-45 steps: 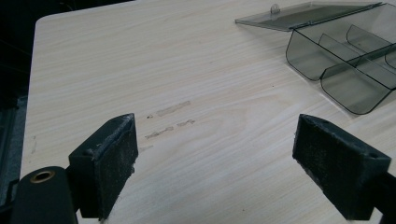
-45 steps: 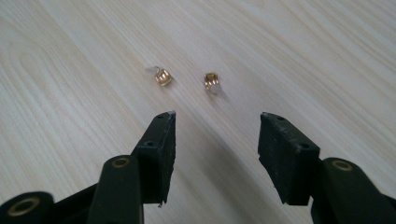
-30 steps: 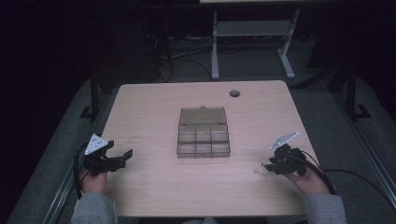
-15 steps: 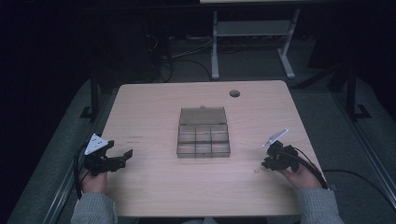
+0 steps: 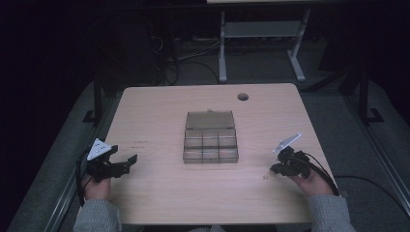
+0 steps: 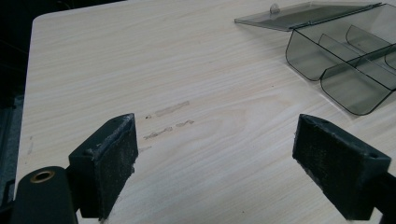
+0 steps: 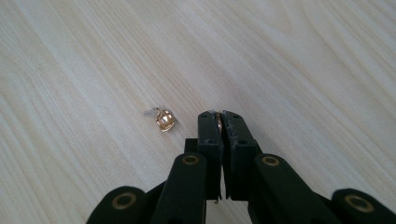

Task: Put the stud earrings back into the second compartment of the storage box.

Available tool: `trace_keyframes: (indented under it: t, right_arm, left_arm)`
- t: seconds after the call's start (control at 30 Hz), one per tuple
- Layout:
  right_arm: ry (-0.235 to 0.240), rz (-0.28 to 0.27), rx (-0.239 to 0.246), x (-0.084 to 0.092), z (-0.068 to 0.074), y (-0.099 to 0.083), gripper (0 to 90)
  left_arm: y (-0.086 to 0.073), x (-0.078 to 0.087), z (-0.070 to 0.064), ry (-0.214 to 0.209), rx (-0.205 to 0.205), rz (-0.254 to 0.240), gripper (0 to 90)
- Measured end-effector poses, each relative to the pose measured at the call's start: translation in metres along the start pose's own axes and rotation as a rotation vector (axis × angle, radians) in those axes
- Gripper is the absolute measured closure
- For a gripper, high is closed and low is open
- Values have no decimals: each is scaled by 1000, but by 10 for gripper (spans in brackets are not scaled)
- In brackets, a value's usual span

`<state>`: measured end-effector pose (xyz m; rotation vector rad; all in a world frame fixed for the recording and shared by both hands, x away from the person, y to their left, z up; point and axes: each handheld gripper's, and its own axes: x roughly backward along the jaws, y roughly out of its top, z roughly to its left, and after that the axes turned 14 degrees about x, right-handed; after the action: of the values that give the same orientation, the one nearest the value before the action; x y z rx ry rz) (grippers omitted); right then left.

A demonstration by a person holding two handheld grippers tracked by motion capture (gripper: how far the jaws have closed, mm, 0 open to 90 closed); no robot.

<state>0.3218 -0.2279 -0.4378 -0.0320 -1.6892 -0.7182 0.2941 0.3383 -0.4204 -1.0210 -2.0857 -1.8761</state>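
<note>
Right tongs [image 7: 217, 115] have just clenched on a small gold piece [image 7: 218, 122]; left tongs [image 6: 215, 154] gape wide, released

Under my fingers lies a pale wood-grain desk [image 5: 159, 111] with rounded corners and a round cable hole [image 5: 243, 96] near its far edge. Beyond that edge, away from me, a grey metal frame stand [image 5: 261, 43] rises from dim grey carpet floor [image 5: 63, 145], beside tangled dark cables [image 5: 169, 53]. The room behind is almost black.

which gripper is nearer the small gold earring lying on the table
Right. The right gripper sits just beside the gold earring, jaws shut on another small gold piece. The left gripper is across the table, beyond the compartment box.
</note>
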Motion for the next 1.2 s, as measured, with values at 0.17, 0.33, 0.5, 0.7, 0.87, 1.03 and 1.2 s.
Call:
trace_keyframes:
  t: [0.17, 0.33, 0.5, 0.7, 0.87, 1.03, 1.2]
  right_arm:
    - [9, -5, 11, 3, -1, 3, 871]
    - [22, -15, 49, 6, -2, 19, 870]
    - [27, -10, 112, 8, -3, 43, 870]
    - [45, -32, 162, 15, -6, 69, 870]
    - [62, -46, 199, 19, -9, 91, 871]
    - [79, -64, 236, 21, -13, 117, 871]
    - [103, -55, 267, 13, -14, 140, 871]
  left_arm:
    - [-1, 1, 1, -7, 17, -6, 137]
    - [-2, 1, 2, -10, 33, -12, 137]
    - [-2, 1, 2, -10, 33, -11, 137]
    - [-2, 1, 3, -10, 29, 1, 137]
    - [-2, 0, 1, -14, 36, -10, 137]
    - [-2, 0, 2, -14, 40, -14, 137]
    - [-2, 0, 2, -13, 44, -17, 137]
